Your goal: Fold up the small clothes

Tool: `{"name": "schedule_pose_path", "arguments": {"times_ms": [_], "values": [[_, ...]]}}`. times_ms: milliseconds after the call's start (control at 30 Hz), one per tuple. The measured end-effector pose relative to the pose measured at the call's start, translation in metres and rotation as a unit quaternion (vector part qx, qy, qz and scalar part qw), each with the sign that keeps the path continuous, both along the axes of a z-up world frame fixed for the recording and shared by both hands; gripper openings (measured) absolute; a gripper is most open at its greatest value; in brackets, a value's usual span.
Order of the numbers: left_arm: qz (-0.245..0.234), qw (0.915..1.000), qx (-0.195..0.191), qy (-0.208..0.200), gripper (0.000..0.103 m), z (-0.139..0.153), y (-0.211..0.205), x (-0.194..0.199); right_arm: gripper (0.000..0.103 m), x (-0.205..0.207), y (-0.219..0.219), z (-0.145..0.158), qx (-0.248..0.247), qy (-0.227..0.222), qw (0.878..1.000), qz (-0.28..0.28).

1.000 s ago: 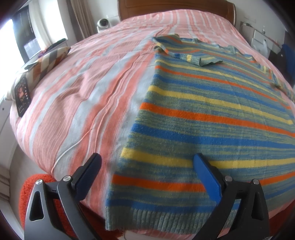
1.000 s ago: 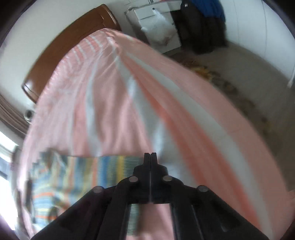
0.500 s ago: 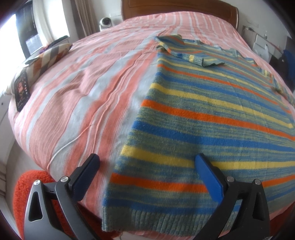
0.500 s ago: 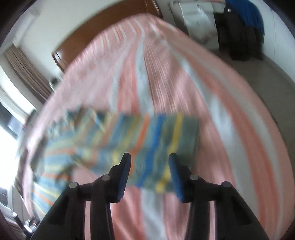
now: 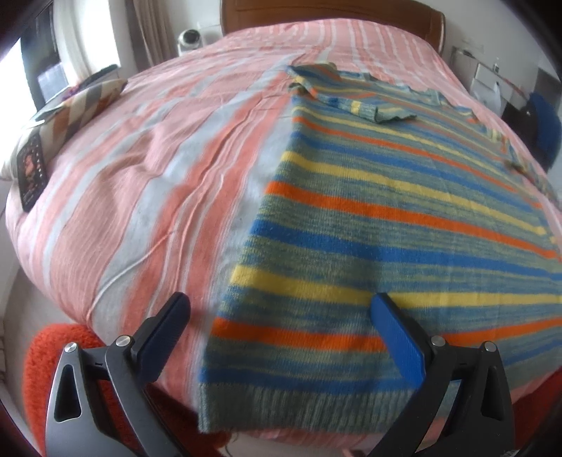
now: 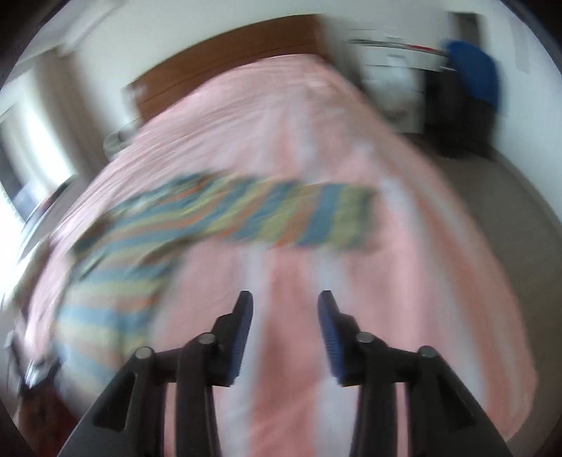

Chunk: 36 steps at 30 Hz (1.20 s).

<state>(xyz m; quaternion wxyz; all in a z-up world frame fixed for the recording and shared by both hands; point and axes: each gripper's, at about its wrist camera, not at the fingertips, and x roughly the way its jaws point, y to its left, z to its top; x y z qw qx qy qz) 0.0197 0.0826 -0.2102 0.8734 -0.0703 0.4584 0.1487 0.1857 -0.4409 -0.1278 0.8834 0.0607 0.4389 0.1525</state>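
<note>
- Striped sweater (image 5: pixel 404 225) lies flat on the pink-striped bed (image 5: pixel 158 182), body spread out, ribbed hem at the near edge of the mattress, neck toward the headboard (image 5: pixel 330 10).
- Done, as far as we can judge: the far-left sleeve (image 5: pixel 354 102) sits folded in across the chest, cuff pointing toward the middle. That reads as fold one.
- Not done: in the right wrist view the other sleeve (image 6: pixel 291 214) stretches straight out sideways over bare bedding, cuff well clear of the body. That view is heavily blurred, so we can't tell how flat the sleeve lies.
- The body shows no fold at all: hem to neck is one open panel.
- Left gripper (image 5: pixel 277 316): jaws wide apart, hovering over the hem corner, one finger above the bedding, the other above the knit. Nothing clamped; we can't tell if the tips touch the fabric.
- Right gripper (image 6: pixel 284 302): jaws part-way and opening, nothing between them, only bedding beyond. It sits near the stretched-out sleeve, not on it.
- Our estimate: roughly a third done. Left: bring the second sleeve in, then fold the body hem-to-neck, maybe twice.
- Risk we see: the hem sits at the mattress edge, so a careless pull could drag it off.
- Pillow (image 5: pixel 70 116) and other items sit well apart on the left, no interference.
</note>
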Motion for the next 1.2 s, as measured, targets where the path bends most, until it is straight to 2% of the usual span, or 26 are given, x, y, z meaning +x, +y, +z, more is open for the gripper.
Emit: {"name": "schedule_pose_path", "arguments": {"times_ms": [100, 167, 233, 333, 433, 467, 533, 567, 600, 633, 667, 700, 767, 800, 867, 900, 933, 1000, 1100, 1200], "values": [[-0.013, 0.9994, -0.012, -0.03, 0.102, 0.018, -0.003, -0.01, 0.041, -0.039, 0.066, 0.001, 0.018, 0.007, 0.995, 0.099], [-0.034, 0.9983, -0.017, -0.043, 0.102, 0.035, -0.006, -0.014, 0.041, -0.069, 0.1, -0.014, 0.018, 0.016, 0.988, 0.152], [-0.068, 0.9962, -0.01, -0.054, 0.102, 0.057, -0.009, -0.011, 0.041, -0.083, 0.126, -0.036, -0.007, 0.035, 0.982, 0.188], [-0.117, 0.9885, 0.031, -0.092, 0.102, 0.105, -0.01, 0.002, 0.041, -0.093, 0.131, -0.078, -0.059, 0.091, 0.974, 0.2], [-0.152, 0.9777, 0.043, -0.138, 0.102, 0.149, -0.01, 0.03, 0.041, -0.111, 0.105, -0.077, -0.054, 0.09, 0.979, 0.172], [-0.171, 0.9747, 0.031, -0.14, 0.102, 0.156, -0.012, 0.05, 0.041, -0.115, 0.098, -0.073, -0.057, 0.089, 0.981, 0.161], [-0.223, 0.9681, 0.005, -0.114, 0.102, 0.15, -0.021, 0.091, 0.044, -0.12, 0.089, -0.068, -0.062, 0.074, 0.985, 0.143], [-0.263, 0.9615, -0.008, -0.081, 0.102, 0.135, -0.03, 0.12, 0.047, -0.123, 0.086, -0.066, -0.062, 0.066, 0.987, 0.134], [-0.281, 0.9581, -0.011, -0.057, 0.102, 0.119, -0.036, 0.142, 0.047, -0.124, 0.084, -0.066, -0.056, 0.064, 0.988, 0.128], [-0.283, 0.9584, -0.005, -0.039, 0.101, 0.103, -0.04, 0.158, 0.047, -0.123, 0.079, -0.065, -0.047, 0.065, 0.989, 0.122], [-0.278, 0.9603, 0.012, -0.012, 0.098, 0.081, -0.043, 0.179, 0.047, -0.123, 0.078, -0.067, -0.037, 0.067, 0.991, 0.113], [-0.275, 0.9613, 0.023, 0.009, 0.087, 0.063, -0.044, 0.192, 0.047, -0.123, 0.077, -0.068, -0.03, 0.07, 0.991, 0.108], [-0.264, 0.9624, 0.029, 0.059, 0.082, 0.026, -0.04, 0.217, 0.047, -0.124, 0.075, -0.067, -0.02, 0.067, 0.992, 0.104], [-0.256, 0.9637, 0.029, 0.071, 0.08, 0.015, -0.036, 0.224, 0.047, -0.125, 0.074, -0.067, -0.019, 0.063, 0.992, 0.104], [-0.245, 0.9677, 0.0, 0.061, 0.074, 0.007, -0.026, 0.228, 0.047, -0.128, 0.077, -0.066, -0.024, 0.055, 0.992, 0.108], [-0.225, 0.973, -0.013, 0.051, 0.044, 0.009, -0.017, 0.23, 0.047, -0.128, 0.076, -0.065, -0.028, 0.051, 0.992, 0.108], [-0.203, 0.9779, -0.022, 0.047, 0.009, 0.014, -0.008, 0.232, 0.047, -0.128, 0.075, -0.064, -0.029, 0.047, 0.993, 0.106], [-0.163, 0.9832, -0.08, 0.014, 0.008, 0.035, 0.024, 0.231, 0.047, -0.125, 0.07, -0.062, -0.017, 0.04, 0.994, 0.098], [-0.076, 0.9915, -0.091, -0.053, 0.007, 0.07, 0.084, 0.219, 0.047, -0.121, 0.066, -0.057, 0.002, 0.028, 0.996, 0.085], [0.054, 0.991, -0.085, -0.089, 0.007, 0.086, 0.162, 0.204, 0.047, -0.122, 0.067, -0.056, 0.005, 0.019, 0.996, 0.088]]}}
